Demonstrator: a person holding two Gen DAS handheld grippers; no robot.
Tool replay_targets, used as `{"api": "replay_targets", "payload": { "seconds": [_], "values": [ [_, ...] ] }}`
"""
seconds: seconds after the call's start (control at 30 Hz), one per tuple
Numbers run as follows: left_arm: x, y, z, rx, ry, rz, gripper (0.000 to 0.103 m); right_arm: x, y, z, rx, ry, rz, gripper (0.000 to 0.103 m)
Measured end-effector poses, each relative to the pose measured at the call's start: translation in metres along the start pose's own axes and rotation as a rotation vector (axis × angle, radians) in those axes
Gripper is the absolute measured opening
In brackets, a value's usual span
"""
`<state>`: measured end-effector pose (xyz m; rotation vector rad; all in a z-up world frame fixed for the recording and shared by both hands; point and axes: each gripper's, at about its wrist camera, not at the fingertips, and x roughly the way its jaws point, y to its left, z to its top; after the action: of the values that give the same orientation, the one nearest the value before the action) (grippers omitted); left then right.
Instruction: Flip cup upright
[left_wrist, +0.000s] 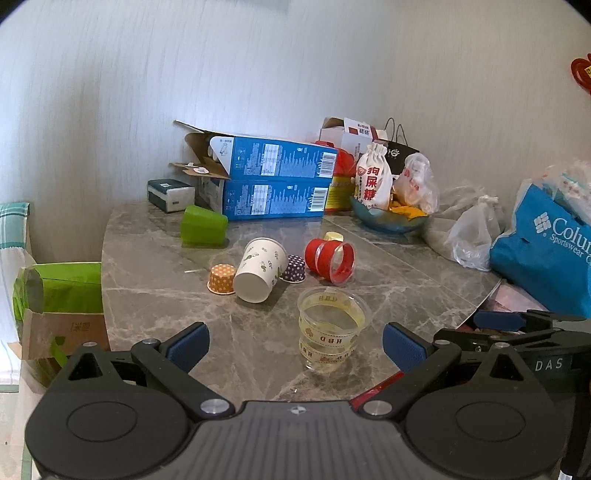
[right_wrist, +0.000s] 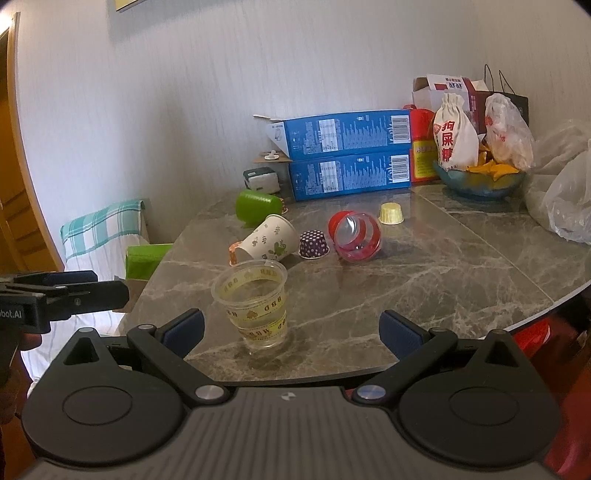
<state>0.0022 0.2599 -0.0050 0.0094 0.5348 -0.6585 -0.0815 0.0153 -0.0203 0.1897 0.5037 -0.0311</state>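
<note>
Both sets of my fingers spread wide before an upright clear cup on the marble counter (left_wrist: 388, 295).

The clear cup (left_wrist: 331, 328) (right_wrist: 254, 303), transparent plastic with yellow printed bands, stands mouth-up near the counter's front edge, just ahead of my left gripper (left_wrist: 295, 345) and toward the left finger of my right gripper (right_wrist: 291, 328); neither touches it, and both grip nothing. Behind it a white paper cup (left_wrist: 260, 268) with a leaf print lies on its side, as do a red-banded clear cup (left_wrist: 331, 260) and a green cup (left_wrist: 202, 225). Small orange (left_wrist: 221, 278) and purple dotted liners (left_wrist: 294, 268) sit mouth-down beside the paper cup.
</note>
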Motion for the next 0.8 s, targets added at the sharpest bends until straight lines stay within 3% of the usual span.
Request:
{"api": "replay_targets", "payload": {
  "seconds": [0.8],
  "values": [
    [0.01,0.003,-0.003,-0.01,0.002,0.008,0.101,0.014,-0.006,-0.001,0.013,0.027,0.011,0.102]
  ]
}}
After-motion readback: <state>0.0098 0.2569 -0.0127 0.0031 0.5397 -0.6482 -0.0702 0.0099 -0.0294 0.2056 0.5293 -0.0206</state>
